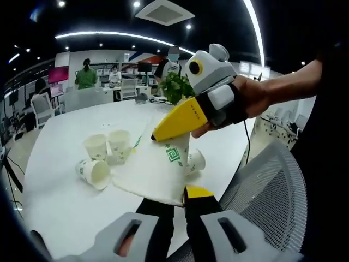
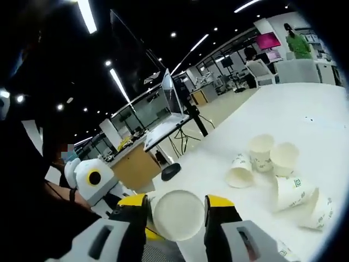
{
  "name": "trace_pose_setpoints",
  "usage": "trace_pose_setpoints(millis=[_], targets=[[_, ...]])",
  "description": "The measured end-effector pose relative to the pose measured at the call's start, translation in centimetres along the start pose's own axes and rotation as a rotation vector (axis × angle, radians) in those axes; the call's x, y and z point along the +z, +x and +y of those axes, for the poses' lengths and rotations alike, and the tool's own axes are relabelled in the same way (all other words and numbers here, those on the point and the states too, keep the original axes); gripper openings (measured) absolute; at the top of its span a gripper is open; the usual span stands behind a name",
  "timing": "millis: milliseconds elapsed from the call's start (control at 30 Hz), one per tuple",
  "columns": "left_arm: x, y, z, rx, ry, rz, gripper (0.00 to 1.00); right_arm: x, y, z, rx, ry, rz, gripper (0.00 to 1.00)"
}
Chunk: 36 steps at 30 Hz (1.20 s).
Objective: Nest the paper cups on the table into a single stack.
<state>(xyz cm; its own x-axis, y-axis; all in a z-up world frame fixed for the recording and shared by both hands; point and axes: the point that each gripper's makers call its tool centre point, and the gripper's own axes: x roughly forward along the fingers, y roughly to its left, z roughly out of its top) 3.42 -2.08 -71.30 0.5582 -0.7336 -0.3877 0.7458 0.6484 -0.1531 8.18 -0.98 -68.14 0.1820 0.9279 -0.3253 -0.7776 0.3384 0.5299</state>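
Observation:
A white paper cup with a green logo (image 1: 170, 158) is held up close over the table's near edge. My left gripper (image 1: 182, 199) is shut on its near rim. My right gripper (image 1: 163, 134), in a hand coming in from the right, has its yellow jaws on the cup's far end. In the right gripper view my right gripper (image 2: 175, 203) is shut on the cup's round end (image 2: 177, 215), with the left gripper's white housing (image 2: 91, 180) behind it. Several loose cups stand or lie on the white table (image 1: 60, 136): two upright (image 1: 97, 146) (image 1: 119, 143), one on its side (image 1: 94, 173), another (image 1: 196, 161).
A grey mesh chair (image 1: 272, 185) stands at the table's near right edge. A plant (image 1: 175, 87) and people are beyond the far side. In the right gripper view the loose cups (image 2: 262, 152) cluster mid-table, and a mouse (image 2: 170, 171) lies on a neighbouring desk.

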Motion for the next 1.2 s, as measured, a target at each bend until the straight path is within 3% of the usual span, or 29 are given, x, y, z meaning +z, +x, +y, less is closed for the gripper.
trace_pose_setpoints(millis=[533, 900, 1100, 1167, 1200], targets=[[1.5, 0.6, 0.0, -0.015, -0.106, -0.085, 0.06, 0.5, 0.0, -0.3, -0.019, 0.025, -0.027, 0.43], [2.9, 0.6, -0.3, -0.017, -0.168, -0.155, 0.14, 0.7, -0.3, -1.0, -0.028, 0.135, -0.081, 0.43], [3.2, 0.8, 0.1, 0.003, -0.171, -0.160, 0.17, 0.7, -0.4, -1.2, -0.027, 0.162, -0.100, 0.43], [3.2, 0.9, 0.3, 0.008, -0.179, -0.165, 0.18, 0.9, -0.5, -1.2, -0.020, 0.169, -0.113, 0.42], [3.2, 1.1, 0.3, 0.009, -0.183, -0.166, 0.20, 0.9, -0.4, -0.2, 0.034, 0.207, -0.117, 0.41]])
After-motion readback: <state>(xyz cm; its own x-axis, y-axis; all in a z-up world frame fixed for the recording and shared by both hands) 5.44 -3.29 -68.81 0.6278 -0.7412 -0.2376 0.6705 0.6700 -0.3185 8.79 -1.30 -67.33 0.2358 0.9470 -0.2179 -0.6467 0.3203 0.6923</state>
